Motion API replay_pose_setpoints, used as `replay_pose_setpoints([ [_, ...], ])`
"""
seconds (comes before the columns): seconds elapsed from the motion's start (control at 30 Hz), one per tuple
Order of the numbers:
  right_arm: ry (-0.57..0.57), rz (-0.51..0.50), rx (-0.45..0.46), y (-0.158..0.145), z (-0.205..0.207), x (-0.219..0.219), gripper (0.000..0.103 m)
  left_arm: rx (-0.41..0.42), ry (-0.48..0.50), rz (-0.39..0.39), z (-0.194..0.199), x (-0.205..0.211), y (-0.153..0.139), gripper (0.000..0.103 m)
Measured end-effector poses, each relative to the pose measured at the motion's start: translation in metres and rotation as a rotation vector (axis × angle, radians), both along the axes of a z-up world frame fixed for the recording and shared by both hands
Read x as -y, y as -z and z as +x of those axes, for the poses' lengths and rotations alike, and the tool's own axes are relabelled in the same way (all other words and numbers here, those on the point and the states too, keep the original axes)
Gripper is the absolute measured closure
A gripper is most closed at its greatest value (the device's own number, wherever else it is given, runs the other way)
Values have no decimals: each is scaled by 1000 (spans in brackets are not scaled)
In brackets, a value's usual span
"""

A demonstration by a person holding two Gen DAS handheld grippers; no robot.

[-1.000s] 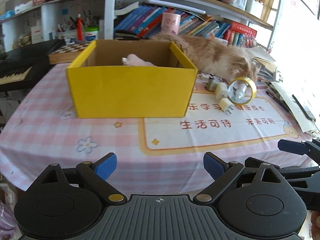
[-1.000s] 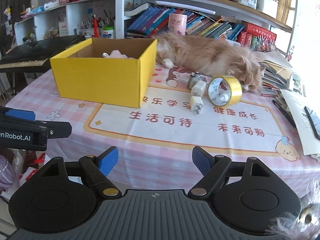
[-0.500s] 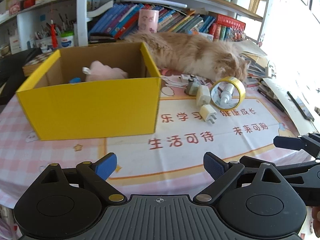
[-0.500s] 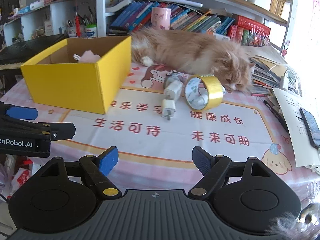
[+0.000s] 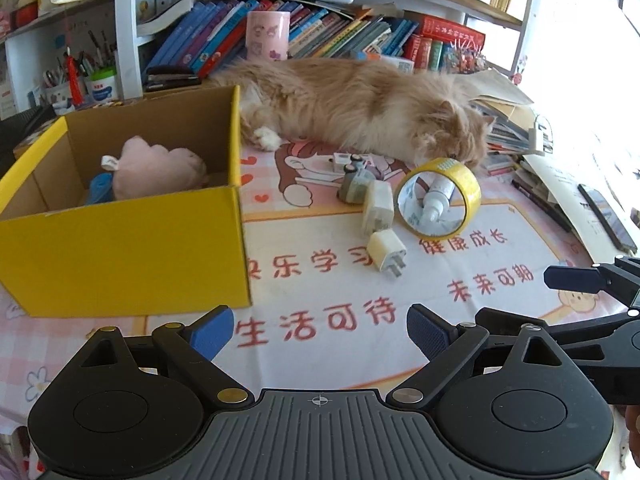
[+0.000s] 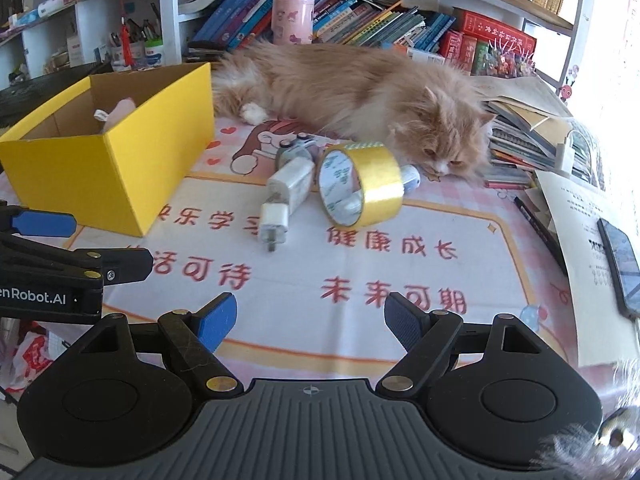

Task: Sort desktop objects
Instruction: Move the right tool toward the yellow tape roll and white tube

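A yellow cardboard box [image 5: 124, 248] [image 6: 120, 160] stands at the left with a pink plush toy [image 5: 156, 166] inside. To its right lie a yellow tape roll [image 5: 440, 196] [image 6: 360, 184] on its edge with a small white bottle [image 5: 438, 196] through it, a large white charger [image 5: 378, 206] [image 6: 290, 188], a small white plug [image 5: 388, 252] [image 6: 274, 220] and a grey object [image 5: 352, 184]. My left gripper [image 5: 320, 328] is open and empty, near the box's front right corner. My right gripper [image 6: 310, 318] is open and empty, in front of the plug.
A long-haired orange cat [image 5: 360, 108] [image 6: 352, 96] lies behind the items, head beside the tape roll. Papers, a pen and a phone [image 6: 620, 256] lie at the right. Bookshelves stand behind. A pink checked cloth with a printed mat [image 5: 340, 320] covers the table.
Both grippers have moved forward and to the right, towards the cluster of items. The box has slid left in both views. Both jaws stay open.
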State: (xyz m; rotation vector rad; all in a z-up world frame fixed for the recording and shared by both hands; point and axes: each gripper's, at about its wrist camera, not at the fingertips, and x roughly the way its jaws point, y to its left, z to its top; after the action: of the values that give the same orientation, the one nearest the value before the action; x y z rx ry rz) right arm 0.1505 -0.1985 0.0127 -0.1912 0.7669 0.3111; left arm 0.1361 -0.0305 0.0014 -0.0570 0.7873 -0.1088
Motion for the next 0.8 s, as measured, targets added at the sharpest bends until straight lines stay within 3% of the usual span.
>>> replay_pose_setpoints([
  [0.4,-50,25,15,-1,50,27,24,14,-74,29,28,27,-2,7],
  [0.8,-119,54,-38,11,98,39,26,-54,-133,36,59,41,6,7],
])
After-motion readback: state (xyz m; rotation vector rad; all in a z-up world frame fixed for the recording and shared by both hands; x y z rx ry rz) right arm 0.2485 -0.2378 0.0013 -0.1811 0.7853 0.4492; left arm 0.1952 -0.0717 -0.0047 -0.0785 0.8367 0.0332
